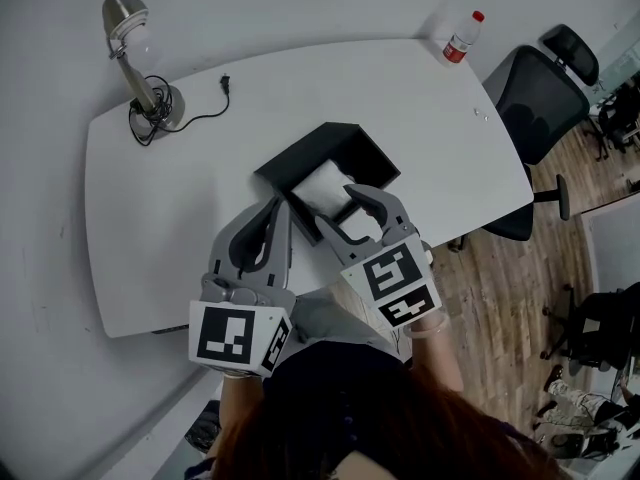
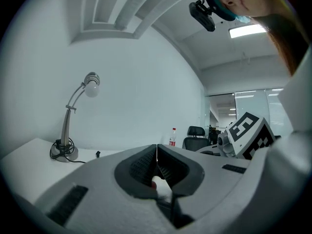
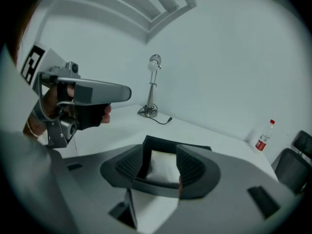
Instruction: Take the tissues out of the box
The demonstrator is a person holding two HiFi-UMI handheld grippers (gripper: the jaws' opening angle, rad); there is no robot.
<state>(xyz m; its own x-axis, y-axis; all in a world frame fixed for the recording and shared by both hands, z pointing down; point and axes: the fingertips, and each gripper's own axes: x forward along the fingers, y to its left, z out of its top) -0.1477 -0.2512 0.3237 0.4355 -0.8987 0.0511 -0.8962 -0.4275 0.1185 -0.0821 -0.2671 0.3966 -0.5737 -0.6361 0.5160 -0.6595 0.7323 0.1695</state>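
— Where are the tissues (image 1: 324, 184)?

— In the black box (image 1: 361, 148), a white stack lying flat inside. The box is open at the top and sits on the white table (image 1: 150, 218), near the edge closest to the person.

— And the right gripper (image 3: 161, 154)?

— It tilts down over the near end of the box with its jaws apart. In its own view the tissues show in the gap between the two pads, and the pads do not press on them. Whether the tips touch the paper I cannot tell.

— So it holds nothing?

— Nothing is clamped.

— The left gripper (image 1: 273, 208)?

— It is just beside the box, on the left, held level above the table. Its jaws are closed, tips meeting in a thin line, with nothing gripped. It points across the table, not into the box.

— What else is on the table?

— A desk lamp (image 1: 135, 58) at the far left corner, its cord loose beside the base, and a clear bottle (image 1: 462, 38) with a red cap at the far right edge. Both are well apart from the box. A black chair (image 1: 535, 98) stands on the floor past the right end.
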